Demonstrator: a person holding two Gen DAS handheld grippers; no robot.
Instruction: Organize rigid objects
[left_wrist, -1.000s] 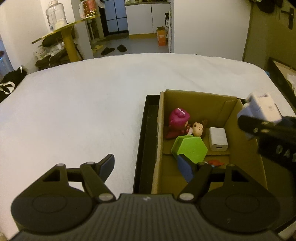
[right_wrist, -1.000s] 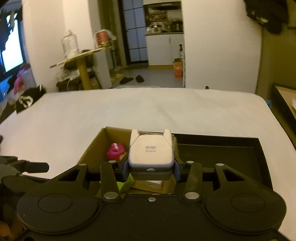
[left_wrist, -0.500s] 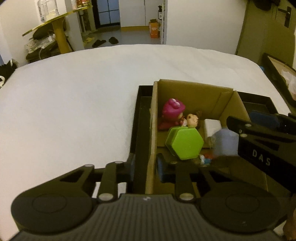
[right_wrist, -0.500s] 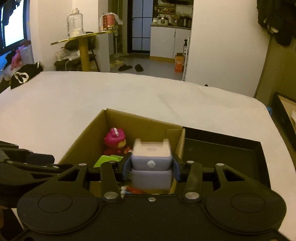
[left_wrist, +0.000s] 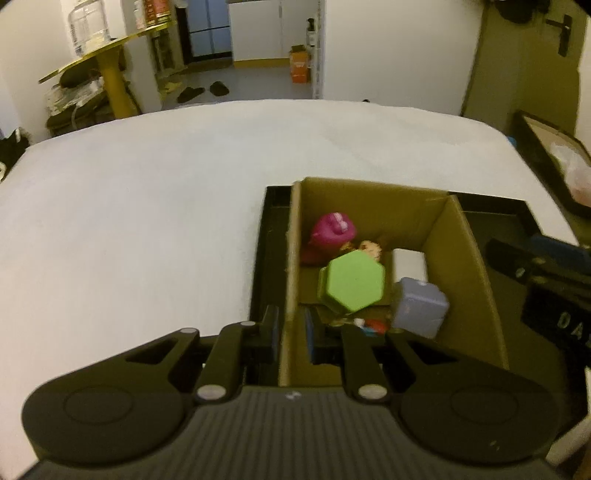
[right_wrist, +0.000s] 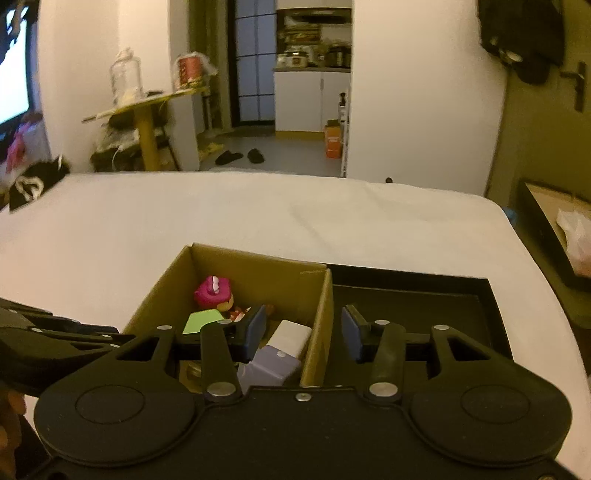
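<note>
We note an open brown cardboard box standing inside a shallow black tray on the wide white tabletop.

Left gripper: its blue-padded fingers are drawn close together, pinching the near left wall of the cardboard box between them.

Right gripper: its fingers are spreading apart and press on nothing. They straddle the box's right wall, one pad over the box interior, the other over the tray.

The lavender-grey cube-shaped toy case lies free on the box floor near the right wall, tilted on its side, clear of the right fingers.

Other contents of the box:
- green hexagonal block, just left of the case
- magenta-hatted figurine towards the far left corner
- small brown-haired doll head beside it
- white rectangular charger block behind the case
- a small red and white item at the near side, too blurred for us to identify
</note>
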